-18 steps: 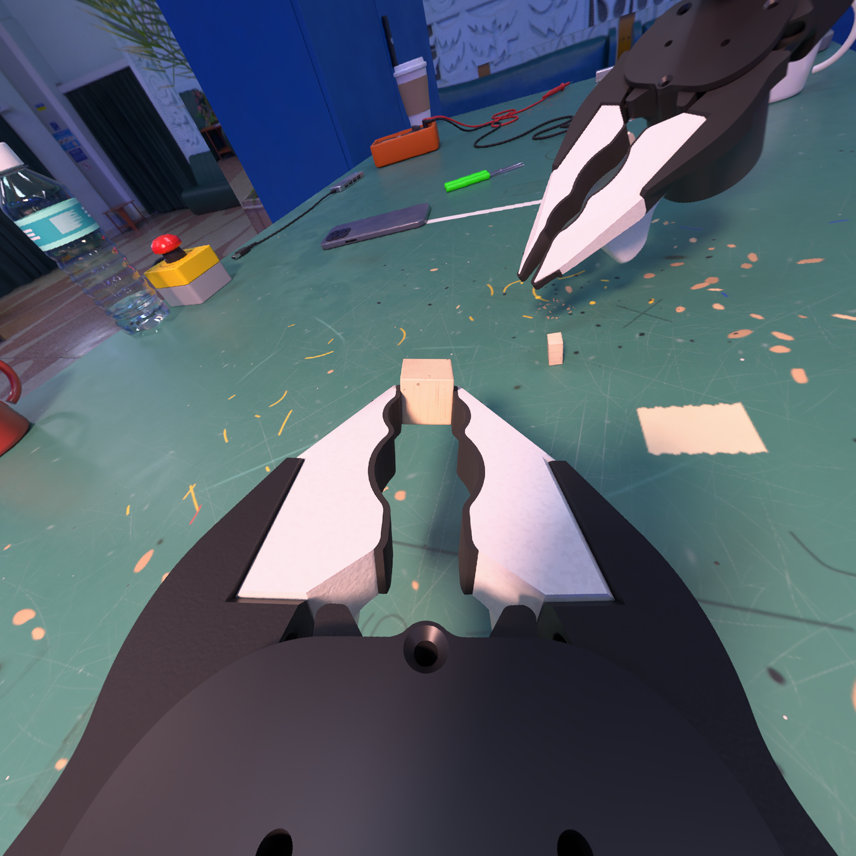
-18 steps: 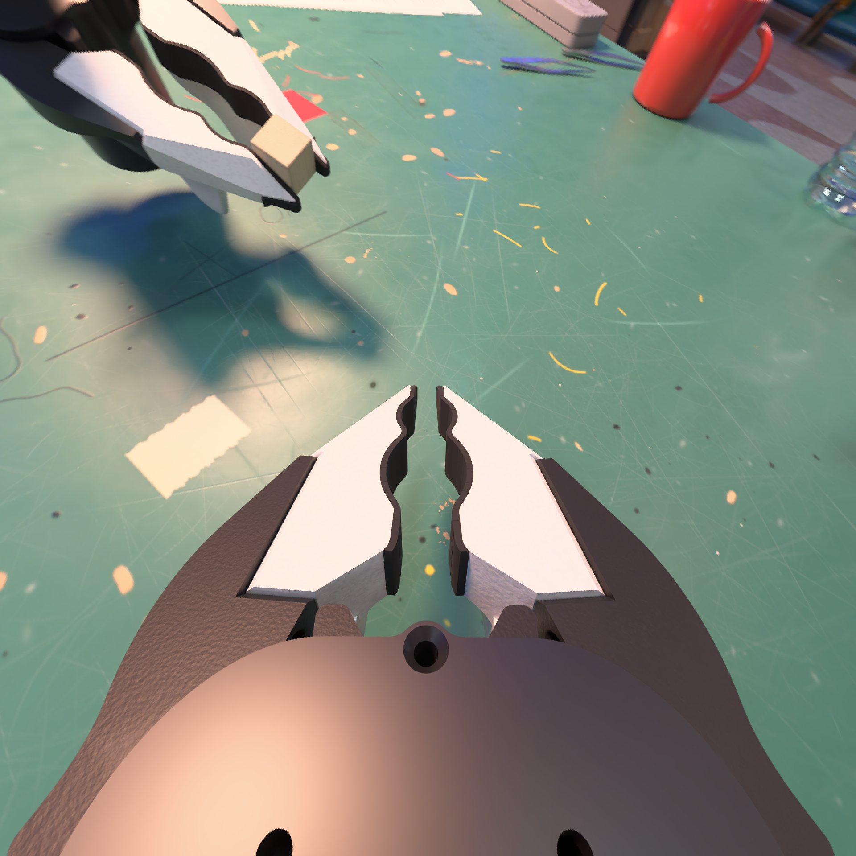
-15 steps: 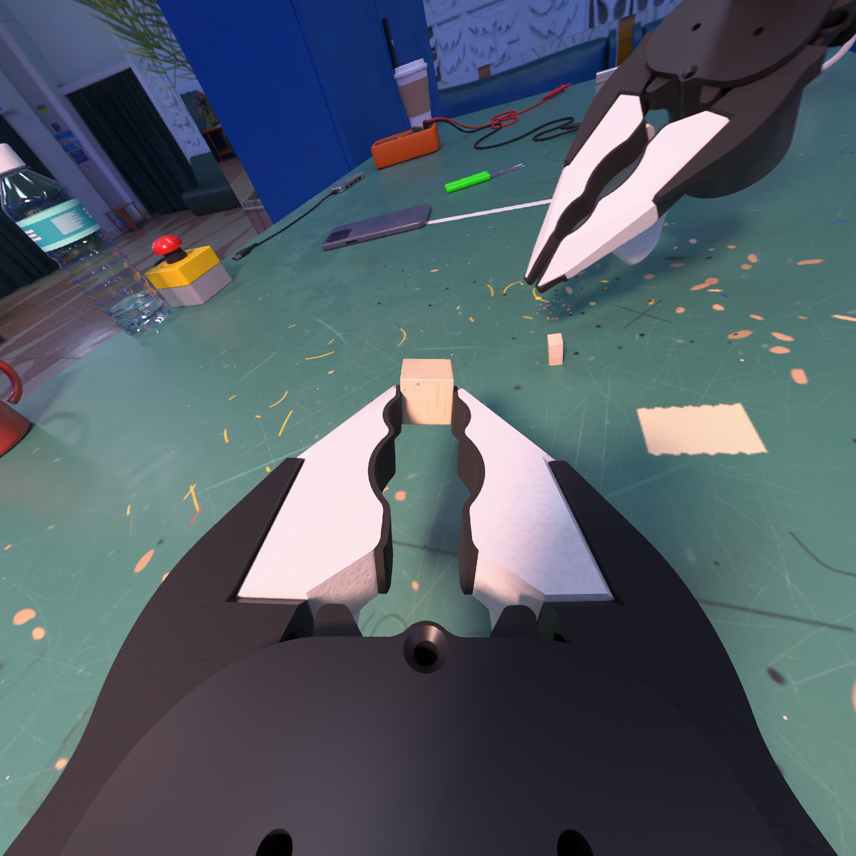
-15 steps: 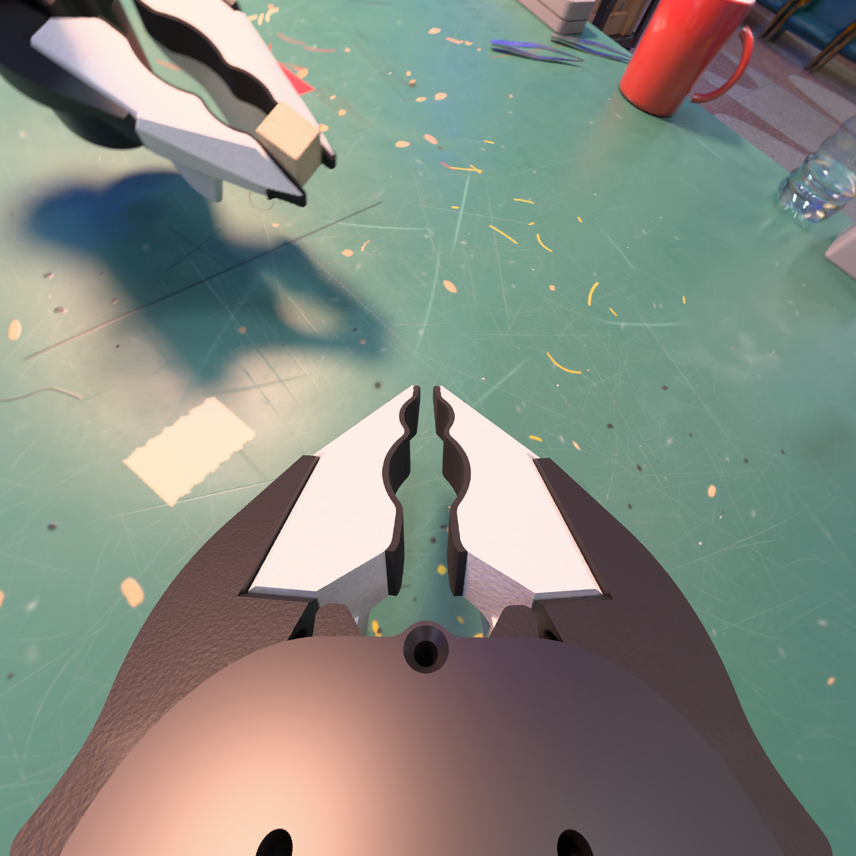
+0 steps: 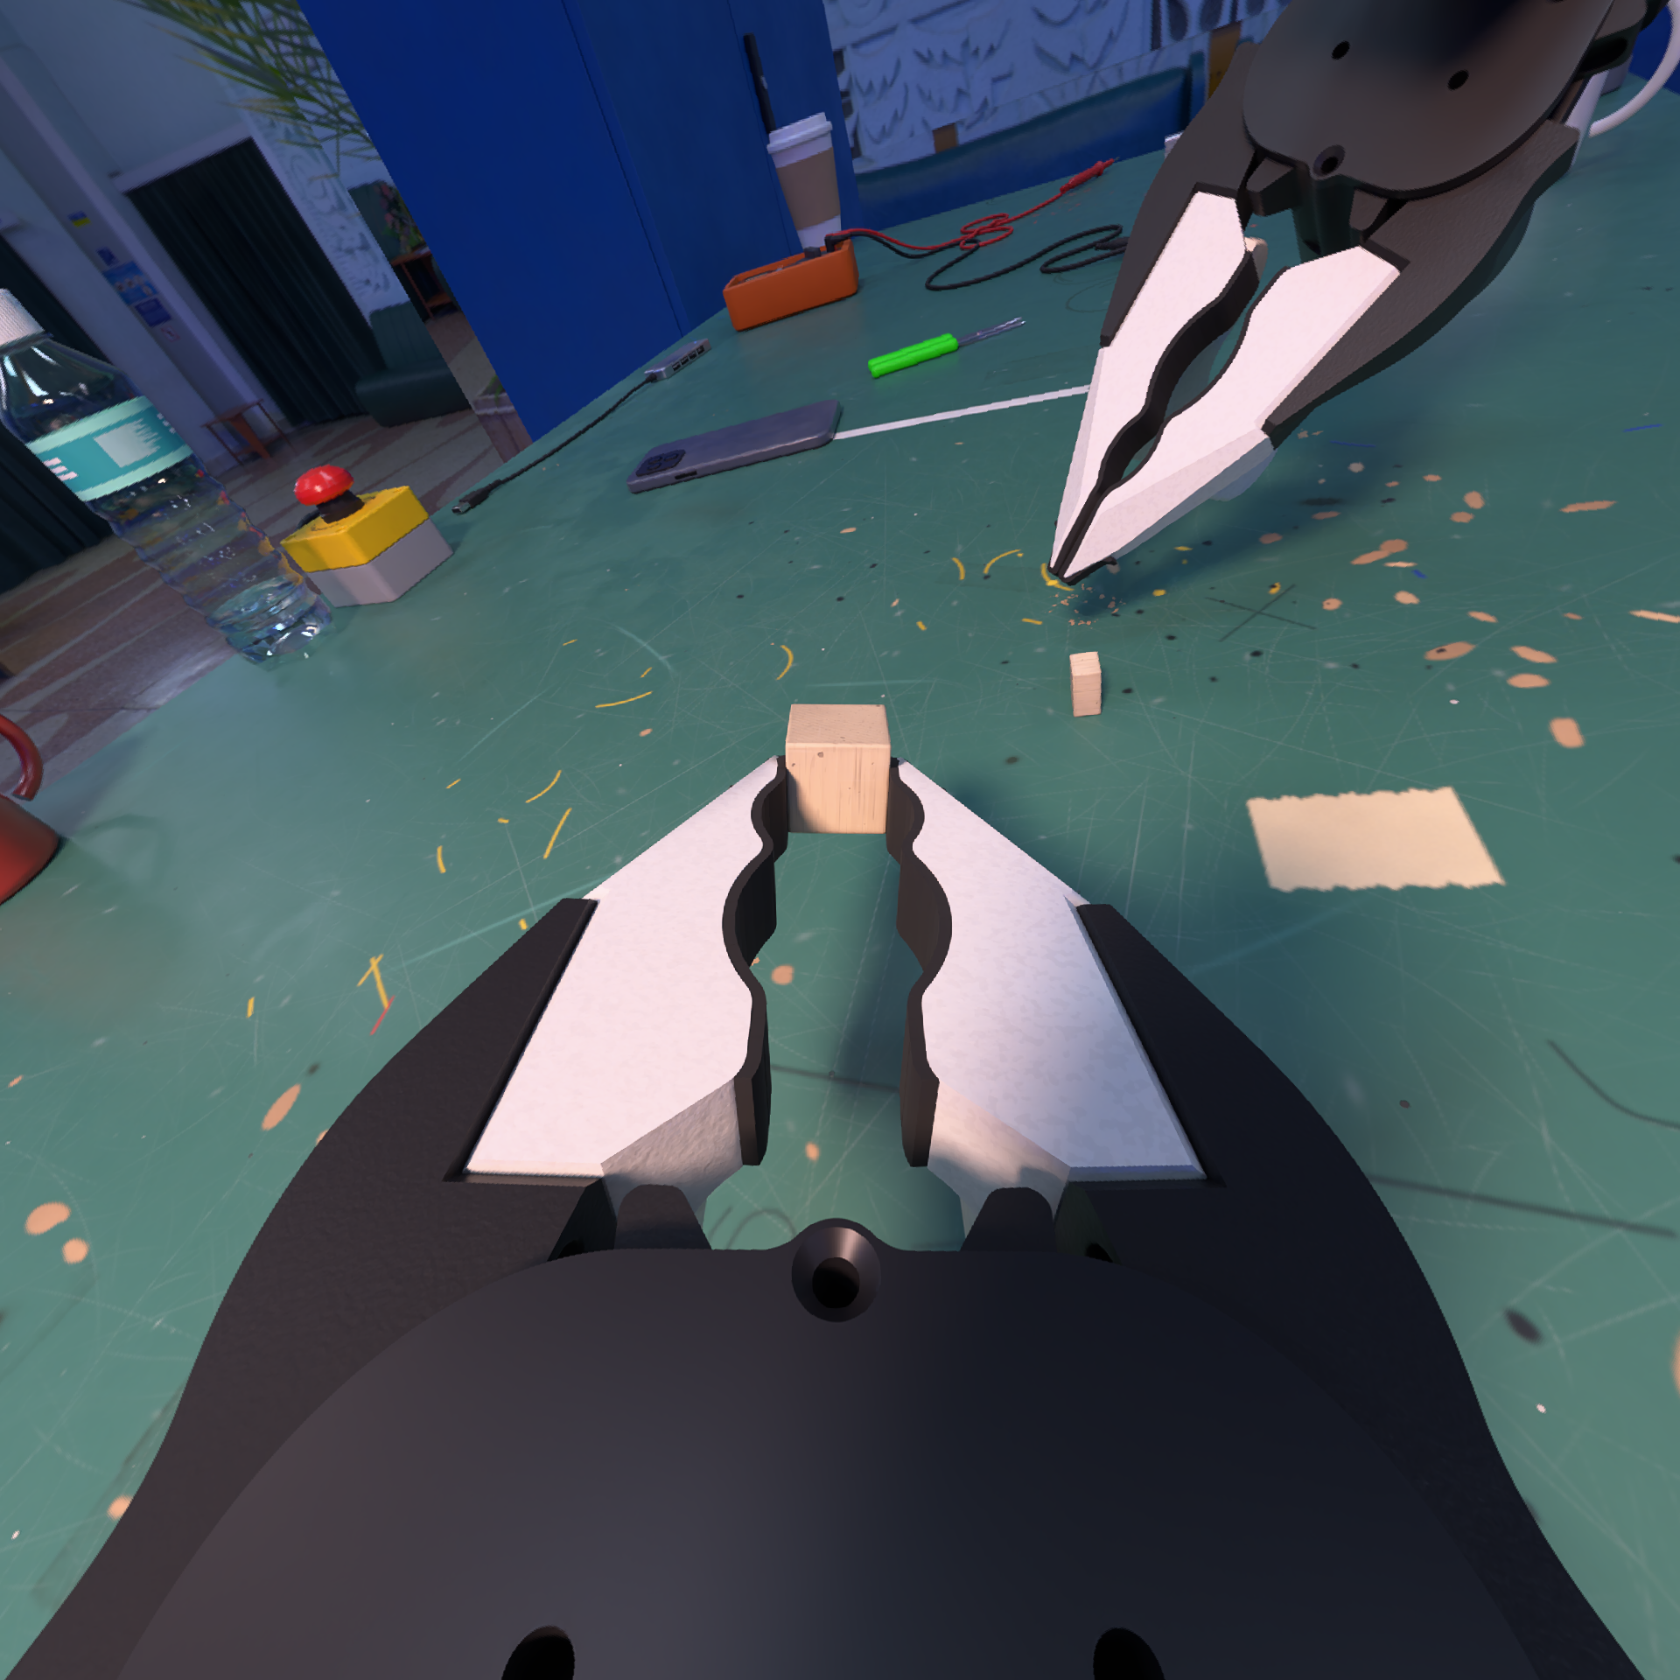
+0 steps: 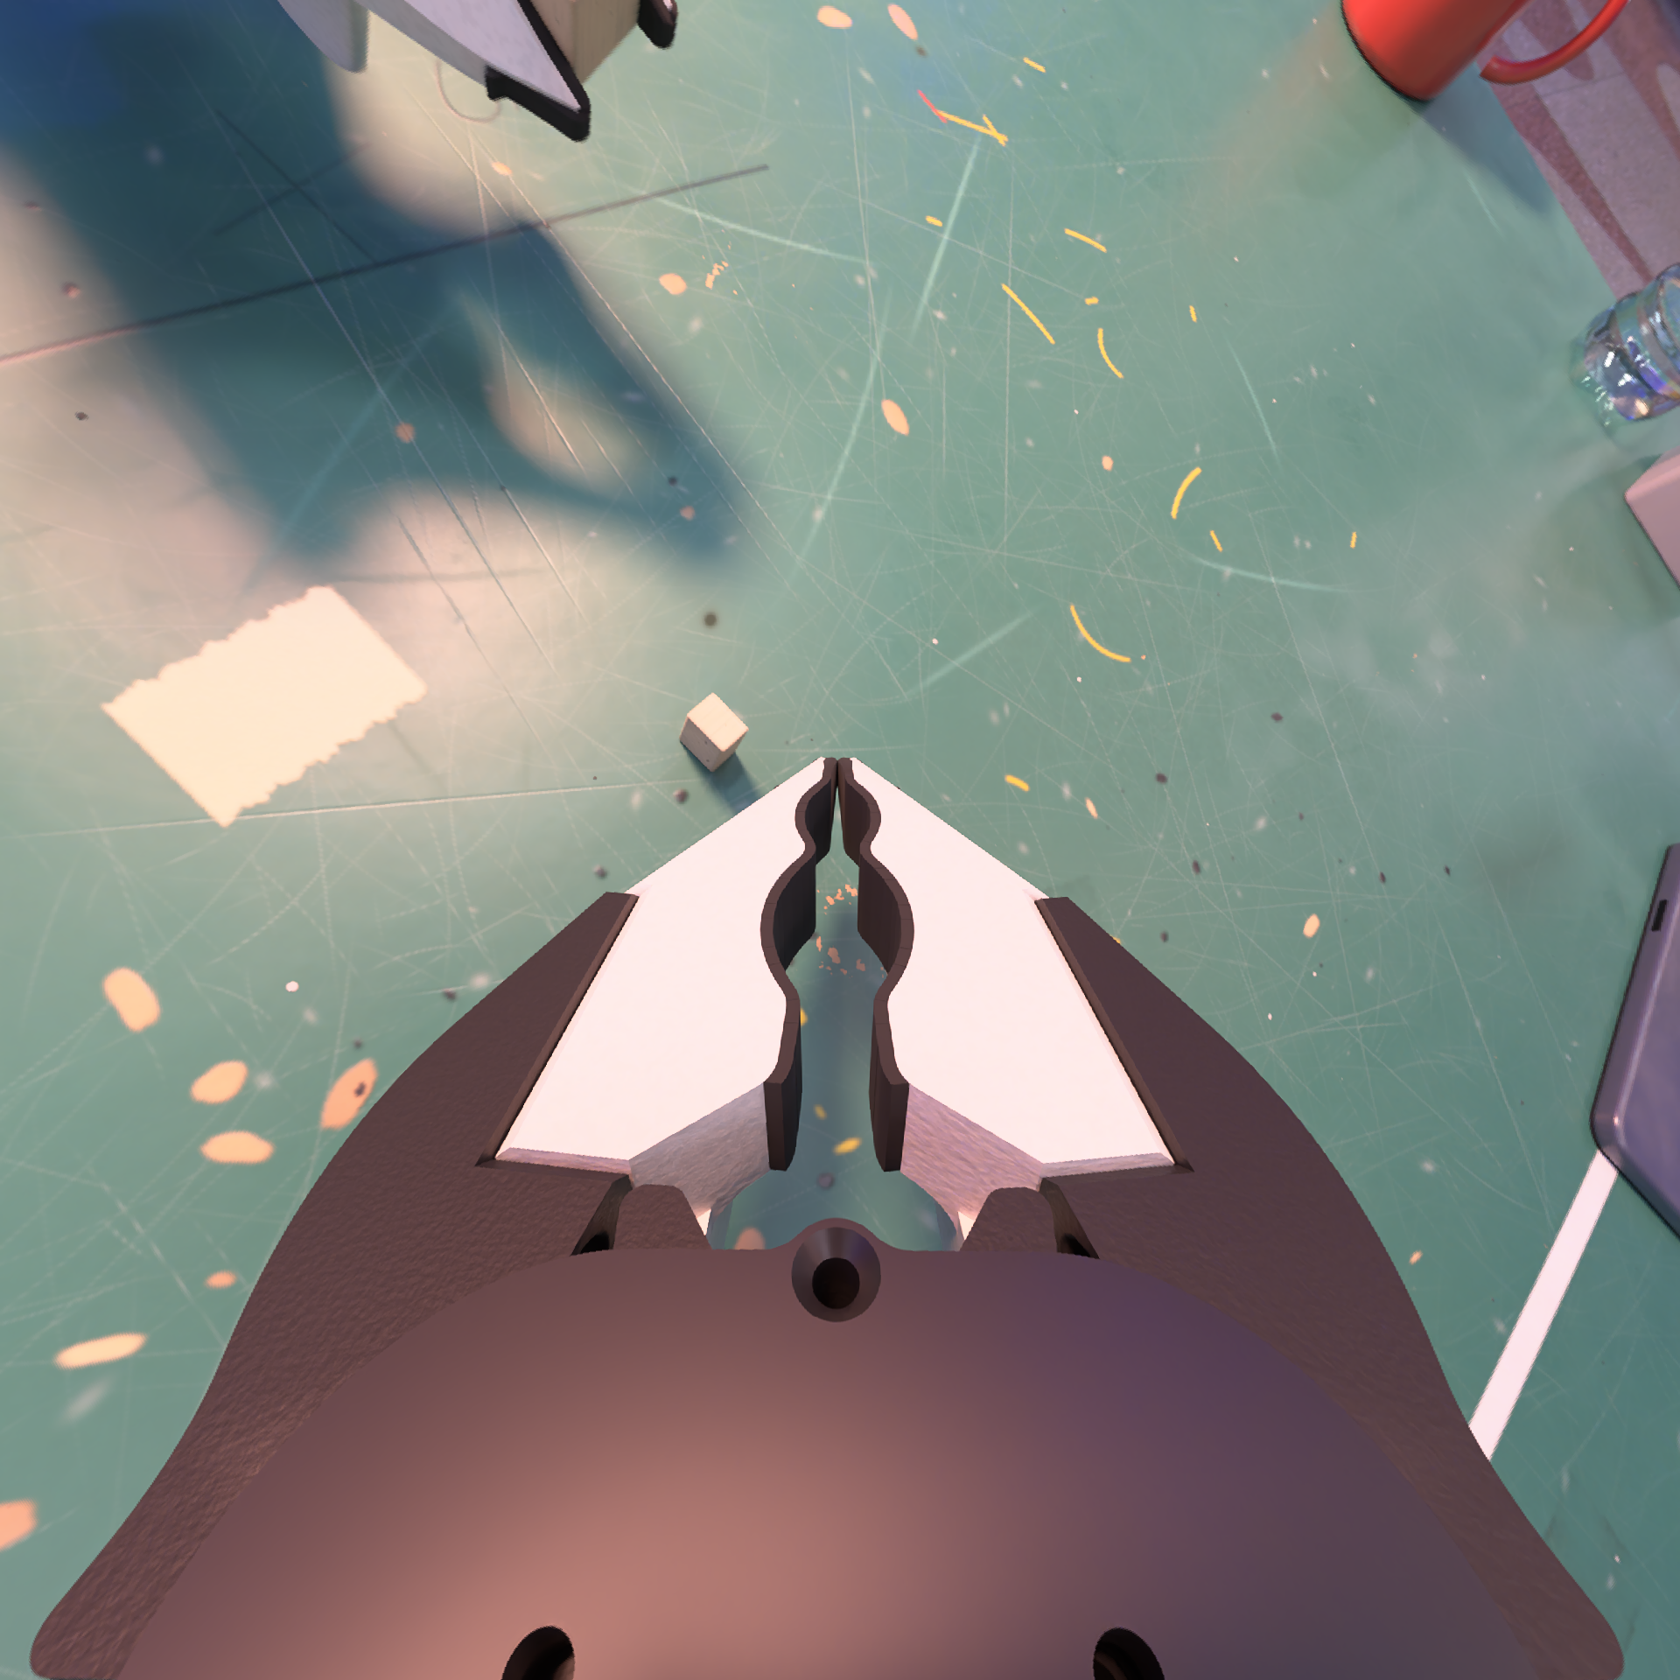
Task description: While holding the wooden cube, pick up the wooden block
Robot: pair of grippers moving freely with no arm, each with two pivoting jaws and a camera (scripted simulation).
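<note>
My left gripper (image 5: 836,773) is shut on the wooden cube (image 5: 836,768), held at its fingertips above the green table. The cube and the left fingertips also show at the top left of the right wrist view (image 6: 595,32). The small wooden block (image 5: 1085,683) stands on the table, right of and beyond the cube. In the right wrist view the block (image 6: 713,732) lies just left of my right gripper (image 6: 836,768), which is shut and empty, tips pointing steeply down. In the left wrist view the right gripper (image 5: 1065,573) hovers close to the table beyond the block.
A cream paper patch (image 5: 1373,838) lies right of the block. A phone (image 5: 736,445), green screwdriver (image 5: 914,355), orange box (image 5: 789,284), yellow button box (image 5: 364,545) and water bottle (image 5: 136,491) stand farther back. A red mug (image 6: 1427,36) sits at the top right.
My right gripper has closed fully, tilted steeply down and dropped toward the table near the block. The block has come into its view. The left gripper with the cube has not moved.
</note>
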